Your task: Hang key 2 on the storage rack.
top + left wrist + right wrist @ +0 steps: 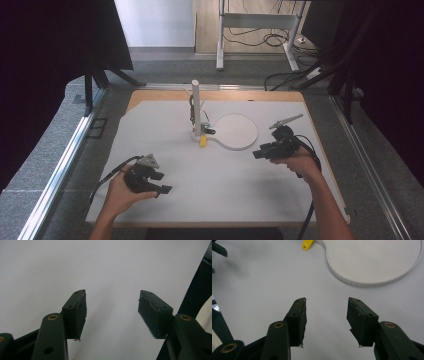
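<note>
- Right claw (325,323) spread, empty; left claw (112,312) spread, idle over bare bench (150,125).
- Yellow tag (308,244) ahead-left of right claw, beside white ring (342,277).
- Right hand nearer.

White round plate (239,131), yellow tag (203,141), white post (196,107), pale grey mat (210,175), black left hand-held gripper (161,183), black right hand-held gripper (258,153)

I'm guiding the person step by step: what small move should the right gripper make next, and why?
Probably ease the right gripper forward toward the yellow tag by the white disc. Its jaws stand open with nothing between them, and the tag lies ahead of them on the table, apart from the jaws.
</note>
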`<state>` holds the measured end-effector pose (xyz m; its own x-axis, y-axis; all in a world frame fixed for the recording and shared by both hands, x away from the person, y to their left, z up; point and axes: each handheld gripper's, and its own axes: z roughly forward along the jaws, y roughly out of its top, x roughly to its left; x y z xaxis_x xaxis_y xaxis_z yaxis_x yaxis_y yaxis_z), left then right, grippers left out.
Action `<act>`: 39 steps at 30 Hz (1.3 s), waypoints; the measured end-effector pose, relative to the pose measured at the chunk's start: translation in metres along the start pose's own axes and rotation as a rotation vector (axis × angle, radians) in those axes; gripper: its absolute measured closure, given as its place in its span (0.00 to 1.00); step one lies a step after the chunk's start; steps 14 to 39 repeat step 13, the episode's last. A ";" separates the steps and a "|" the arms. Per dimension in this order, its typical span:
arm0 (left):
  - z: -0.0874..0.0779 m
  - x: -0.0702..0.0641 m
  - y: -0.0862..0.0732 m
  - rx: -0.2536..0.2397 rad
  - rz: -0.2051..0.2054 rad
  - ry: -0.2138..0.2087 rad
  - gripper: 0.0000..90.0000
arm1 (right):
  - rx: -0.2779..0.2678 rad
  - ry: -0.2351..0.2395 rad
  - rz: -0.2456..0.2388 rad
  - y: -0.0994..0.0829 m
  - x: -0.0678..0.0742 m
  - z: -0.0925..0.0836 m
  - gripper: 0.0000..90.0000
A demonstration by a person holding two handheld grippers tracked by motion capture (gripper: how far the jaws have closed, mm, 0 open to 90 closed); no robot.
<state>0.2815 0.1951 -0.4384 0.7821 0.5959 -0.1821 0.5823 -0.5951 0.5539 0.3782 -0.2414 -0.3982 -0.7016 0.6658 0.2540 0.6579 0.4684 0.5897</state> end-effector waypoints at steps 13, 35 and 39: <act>-0.001 0.000 0.000 0.001 -0.004 0.005 0.44 | -0.034 -0.104 0.018 -0.034 -0.011 0.005 0.45; -0.001 0.000 0.000 0.001 -0.004 0.005 0.44 | -0.034 -0.104 0.018 -0.034 -0.011 0.005 0.45; -0.001 0.000 0.000 0.001 -0.004 0.005 0.44 | -0.034 -0.104 0.018 -0.034 -0.011 0.005 0.45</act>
